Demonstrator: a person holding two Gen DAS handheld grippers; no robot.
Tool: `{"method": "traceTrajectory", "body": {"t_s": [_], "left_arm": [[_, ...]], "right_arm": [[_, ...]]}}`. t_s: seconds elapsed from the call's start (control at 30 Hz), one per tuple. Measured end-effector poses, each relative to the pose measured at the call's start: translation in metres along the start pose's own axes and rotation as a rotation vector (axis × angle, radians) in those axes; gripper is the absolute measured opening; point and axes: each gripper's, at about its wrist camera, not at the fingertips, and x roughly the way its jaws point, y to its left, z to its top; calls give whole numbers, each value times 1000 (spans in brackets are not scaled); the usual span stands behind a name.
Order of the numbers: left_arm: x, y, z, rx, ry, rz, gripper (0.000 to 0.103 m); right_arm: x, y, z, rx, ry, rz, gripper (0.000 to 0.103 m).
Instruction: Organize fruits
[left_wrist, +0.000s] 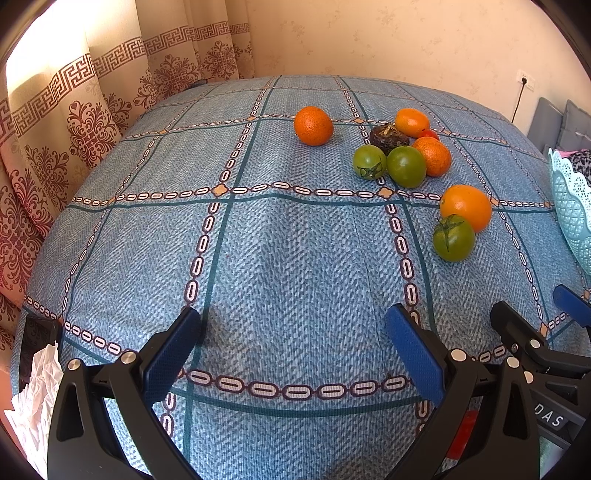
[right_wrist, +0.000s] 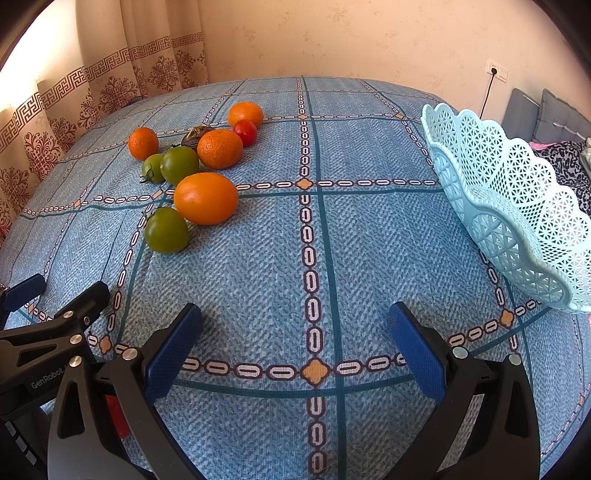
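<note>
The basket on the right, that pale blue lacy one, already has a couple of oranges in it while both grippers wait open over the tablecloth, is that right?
Not quite. The pale blue basket holds no oranges; the right wrist view shows its inside bare. All the fruit, like the large orange, lies on the tablecloth. The left gripper and right gripper are indeed open over the cloth.

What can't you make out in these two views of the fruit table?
- Dark fruit: right wrist view, mostly hidden behind a mandarin; type unclear.
- Basket: left wrist view, cut off by the right edge.
- Basket interior: right wrist view, far side cropped; contents uncertain.
- White crumpled item: left wrist view, behind the left hand-held gripper.
</note>
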Motion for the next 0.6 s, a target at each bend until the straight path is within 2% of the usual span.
{"method": "traceTrajectory", "body": {"t_s": [0.47,0.6], "left_arm": [[1,-1,1,-10,-1,10,98],[-3,7,1,-24,-12,-47,98]], "right_arm": [[-1,-1,0,-30,10,26,101],[-7,-4,-3,-52,8,73,101]]}}
